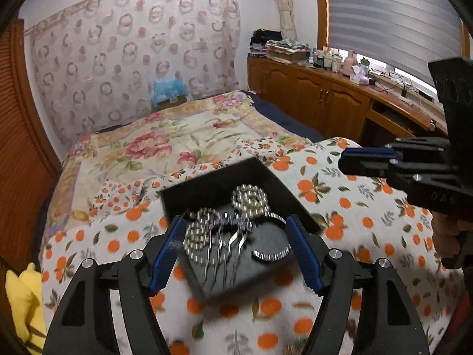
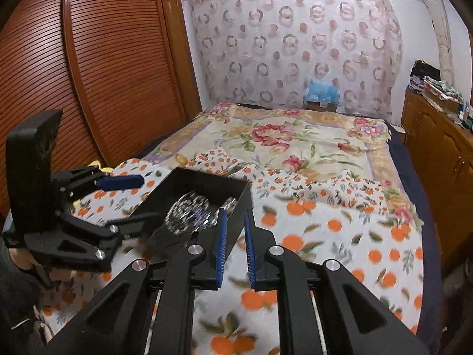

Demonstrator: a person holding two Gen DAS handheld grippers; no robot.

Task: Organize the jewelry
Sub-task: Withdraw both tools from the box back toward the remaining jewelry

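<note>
A black open box (image 1: pixel 207 183) lies on the orange-print blanket (image 1: pixel 369 236). It holds silver jewelry: a coiled beaded bracelet (image 1: pixel 249 199), a wavy hair comb with purple stones (image 1: pixel 224 236) and a ribbed bangle (image 1: pixel 272 256). My left gripper (image 1: pixel 235 222) is open, its blue pads (image 1: pixel 168 248) flanking the box's near end. In the right wrist view a gap shows between the left gripper (image 2: pixel 149 198) and the box (image 2: pixel 207 183). My right gripper (image 2: pixel 235 212) hovers off the box's right corner, open only by a narrow slit with nothing in it. The left wrist view shows the right gripper (image 1: pixel 341 161) apart from the box.
A floral quilt (image 2: pixel 295 142) covers the bed beyond the blanket. Wooden cabinets (image 1: pixel 310 94) run along the right, a louvred wardrobe (image 2: pixel 103 74) along the left. Something yellow and soft (image 1: pixel 20 295) lies at the blanket's left edge. A person's hand (image 1: pixel 446 236) holds the right gripper.
</note>
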